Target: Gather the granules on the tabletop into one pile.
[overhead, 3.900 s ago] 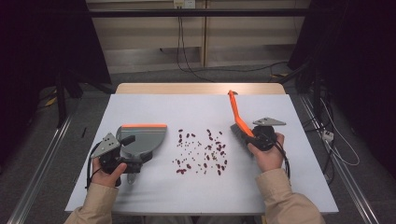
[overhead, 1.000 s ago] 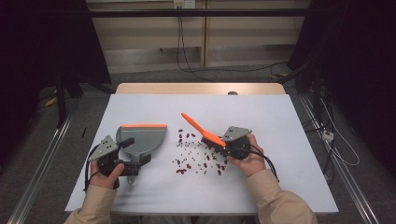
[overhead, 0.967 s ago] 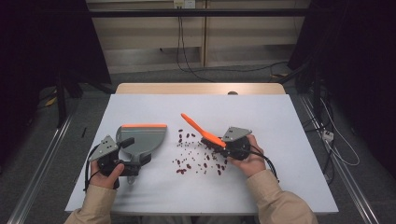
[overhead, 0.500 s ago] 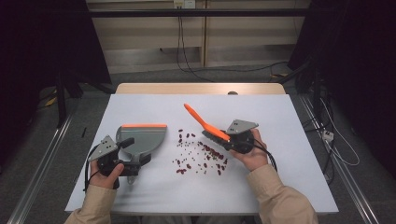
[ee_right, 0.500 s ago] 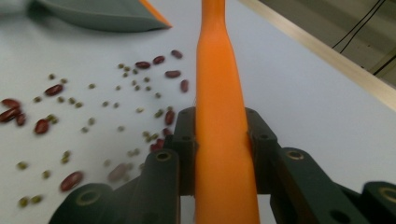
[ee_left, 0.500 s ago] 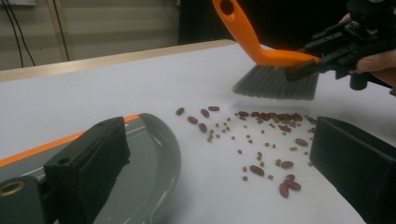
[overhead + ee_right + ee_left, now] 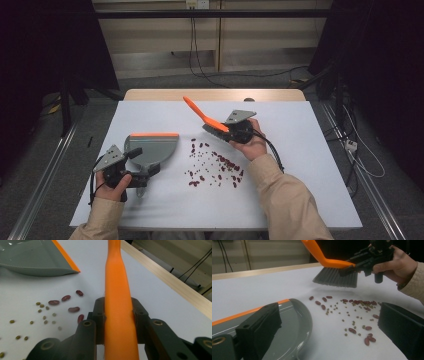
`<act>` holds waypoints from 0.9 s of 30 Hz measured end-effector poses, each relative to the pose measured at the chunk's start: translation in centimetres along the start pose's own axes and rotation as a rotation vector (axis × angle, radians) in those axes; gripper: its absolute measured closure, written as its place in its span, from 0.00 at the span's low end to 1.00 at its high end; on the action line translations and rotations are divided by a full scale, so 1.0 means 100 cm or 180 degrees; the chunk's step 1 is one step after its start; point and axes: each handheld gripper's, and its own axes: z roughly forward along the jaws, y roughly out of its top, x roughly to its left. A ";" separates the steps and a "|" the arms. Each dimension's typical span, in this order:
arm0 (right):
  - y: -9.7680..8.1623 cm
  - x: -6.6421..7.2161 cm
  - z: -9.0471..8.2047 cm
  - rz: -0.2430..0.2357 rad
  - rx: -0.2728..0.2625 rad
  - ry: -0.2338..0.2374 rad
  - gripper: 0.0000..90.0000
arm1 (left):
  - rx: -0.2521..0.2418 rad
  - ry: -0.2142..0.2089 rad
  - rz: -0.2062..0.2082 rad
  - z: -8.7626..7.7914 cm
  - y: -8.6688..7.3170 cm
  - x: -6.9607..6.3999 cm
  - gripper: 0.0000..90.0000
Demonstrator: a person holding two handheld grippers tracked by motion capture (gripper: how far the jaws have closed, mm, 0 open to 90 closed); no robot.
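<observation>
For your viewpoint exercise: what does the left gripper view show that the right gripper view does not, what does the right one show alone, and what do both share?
Left gripper view alone: the brush's grey bristles hanging above the table, and the hand holding the right gripper.

Right gripper view alone: the black jaws clamped on both sides of the orange brush handle.

Both: the grey dustpan with its orange edge, the scattered beans and the white table.

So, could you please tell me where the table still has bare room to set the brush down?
The right part of the table, beyond the right gripper, is bare, as is the far strip behind the brush and the near edge. It is crowded in the middle, where beans lie scattered, and at the left, where the dustpan sits.
</observation>
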 end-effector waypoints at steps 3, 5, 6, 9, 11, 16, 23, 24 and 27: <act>0.004 -0.002 0.014 -0.0060 0.0044 0.0055 0.79 | 0.0020 0.0012 -0.0008 0.001 -0.001 0.000 0.05; 0.006 -0.001 0.023 -0.0073 0.0049 0.0085 0.79 | 0.0020 0.0018 -0.0013 0.002 -0.001 0.000 0.05; 0.007 -0.001 0.027 -0.0104 0.0042 0.0105 0.79 | 0.0021 0.0021 -0.0016 0.002 -0.001 0.000 0.05; 0.010 0.002 0.036 -0.0107 0.0026 0.0153 0.79 | 0.0025 0.0042 -0.0041 0.001 -0.002 0.001 0.05; 0.010 0.006 0.039 -0.0151 0.0056 0.0204 0.79 | 0.0019 0.0052 -0.0040 0.001 -0.002 0.001 0.05; 0.011 0.016 0.038 -0.0314 0.0115 0.0326 0.79 | 0.0028 0.0071 0.0000 -0.002 -0.002 0.000 0.05; 0.007 0.026 0.028 -0.0406 0.0150 0.0455 0.79 | 0.0017 0.0048 -0.0011 -0.004 -0.002 0.000 0.05; 0.006 0.027 0.026 -0.0418 0.0157 0.0464 0.79 | 0.0012 0.0044 -0.0013 -0.004 -0.002 0.000 0.05; 0.004 0.033 0.019 -0.0459 0.0172 0.0507 0.79 | 0.0005 0.0044 0.0001 -0.005 -0.001 0.000 0.05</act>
